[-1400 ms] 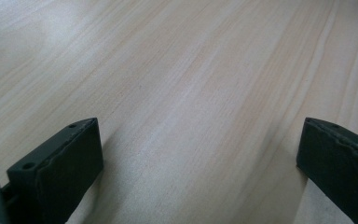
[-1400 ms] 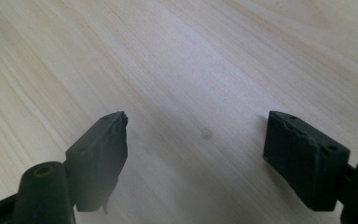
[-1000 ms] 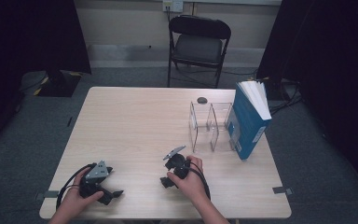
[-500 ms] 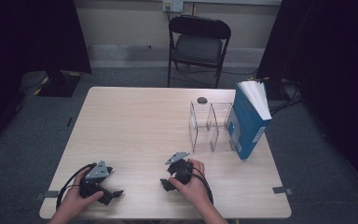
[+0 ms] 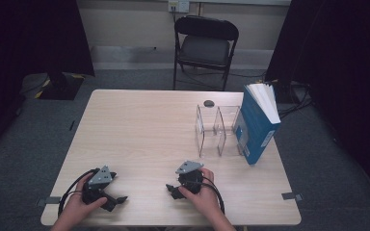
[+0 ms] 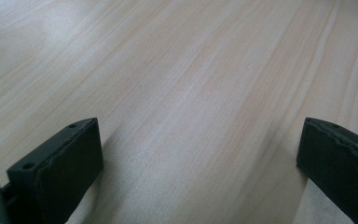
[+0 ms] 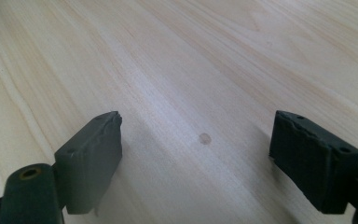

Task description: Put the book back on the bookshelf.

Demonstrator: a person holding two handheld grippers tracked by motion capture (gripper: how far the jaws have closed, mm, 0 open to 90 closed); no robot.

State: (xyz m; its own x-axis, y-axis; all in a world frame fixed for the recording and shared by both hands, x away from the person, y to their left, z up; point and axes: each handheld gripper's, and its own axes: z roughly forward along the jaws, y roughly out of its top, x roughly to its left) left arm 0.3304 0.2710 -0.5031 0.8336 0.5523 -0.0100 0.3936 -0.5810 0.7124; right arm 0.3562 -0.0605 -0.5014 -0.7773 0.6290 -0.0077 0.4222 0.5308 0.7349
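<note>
Pale wood-grain laminate covers the rectangular table, seen from the high view with a black folding chair beyond its far edge. A clear acrylic stand with upright partitions sits toward the table's far right part. Just beside the stand, on its right, a thick blue book stands upright with white page edges fanned at the top. A small dark round object lies beyond the stand, near the table's far edge.

Both grippers rest low at the near edge, well apart from the stand. The left gripper lies near the front left corner, with a grey three-cornered plate on top, a black cable looping beside it, and the left hand wrapped over its body. The right gripper lies nearer to the stand, its jaws pointing left, with the right hand grasping it from behind.

Left gripper view: two matte black block-shaped jaws stand wide apart over bare, finely streaked wood; nothing lies between them.

Right gripper view: the jaws, black with rough worn pad edges, are likewise spread wide over bare wood. A small round mark shows on the surface between them.
</note>
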